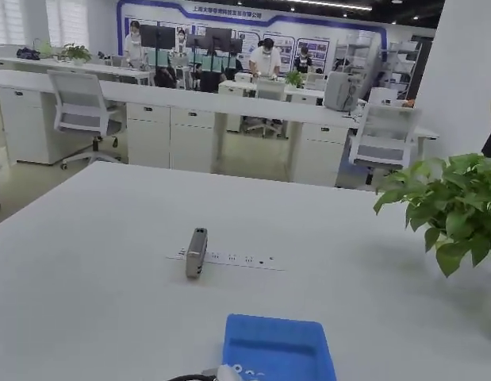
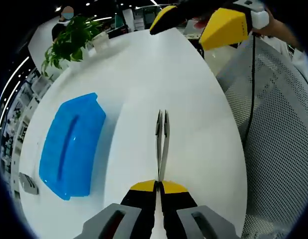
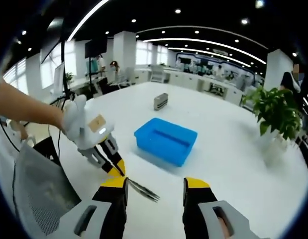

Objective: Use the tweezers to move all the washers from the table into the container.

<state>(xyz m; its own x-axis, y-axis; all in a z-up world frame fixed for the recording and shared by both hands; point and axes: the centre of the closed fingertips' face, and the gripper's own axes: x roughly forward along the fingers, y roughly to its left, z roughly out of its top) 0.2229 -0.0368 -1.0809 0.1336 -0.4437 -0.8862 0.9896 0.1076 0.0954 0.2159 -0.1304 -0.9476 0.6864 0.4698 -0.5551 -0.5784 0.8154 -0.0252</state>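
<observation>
On a white table (image 2: 193, 99), the left hand-held gripper (image 2: 157, 185) clamps slim tweezers (image 2: 162, 139), the right hand-held gripper (image 3: 154, 186) stands spread and empty, and small washers (image 1: 247, 370) lie by the blue container's (image 1: 281, 349) near edge; the tweezers should probably pinch each washer's rim gently.

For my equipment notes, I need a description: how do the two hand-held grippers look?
Both grippers have grey bases and black jaws capped in yellow. The left gripper has a white housing bearing a tan label. The right gripper shows a yellow body, and a black cable runs from it.
</observation>
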